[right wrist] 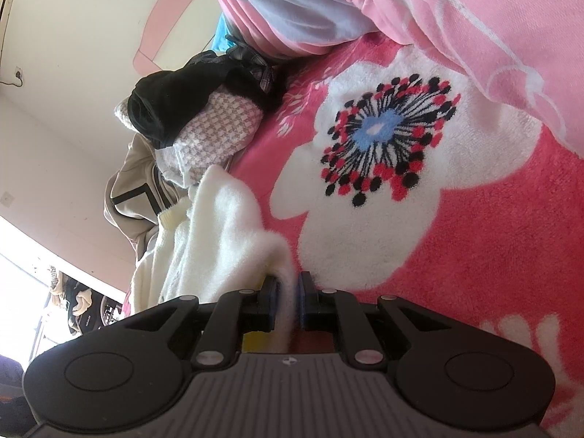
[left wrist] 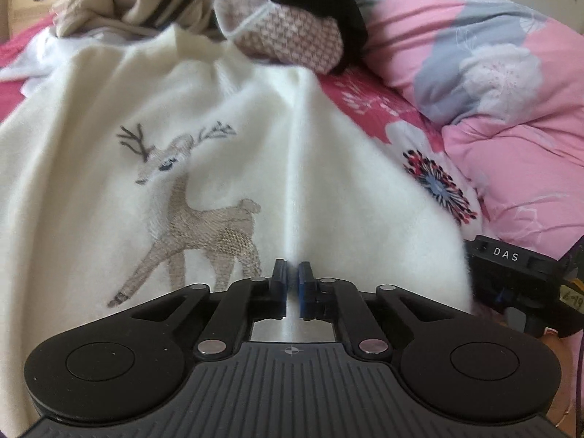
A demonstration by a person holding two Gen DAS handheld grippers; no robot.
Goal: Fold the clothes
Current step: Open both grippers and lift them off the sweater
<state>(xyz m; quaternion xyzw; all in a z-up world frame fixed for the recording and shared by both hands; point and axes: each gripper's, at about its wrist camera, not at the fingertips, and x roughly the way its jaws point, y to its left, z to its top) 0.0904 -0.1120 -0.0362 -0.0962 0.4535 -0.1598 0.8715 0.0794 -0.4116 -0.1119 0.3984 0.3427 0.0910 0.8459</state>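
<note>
Left-wrist view first: my left tongs (left wrist: 292, 273) are pinched together on a raised crease of the white sweater (left wrist: 182, 116), which lies spread on the bed with its embroidered deer (left wrist: 189, 208) just left of the crease. Far behind it sits a heap of other clothes (left wrist: 292, 25), and a pink quilt (left wrist: 492, 84) bunches up on the right. At the sweater's right edge my right tongs (right wrist: 288, 292) are clamped on the fluffy hem, with the pink flowered blanket (right wrist: 474, 237) under them. I judge I am gripping both ends, ready to make a fold. Next I should lift both holds together and carry the edge across, keeping the fabric taut so it lands flat.
</note>
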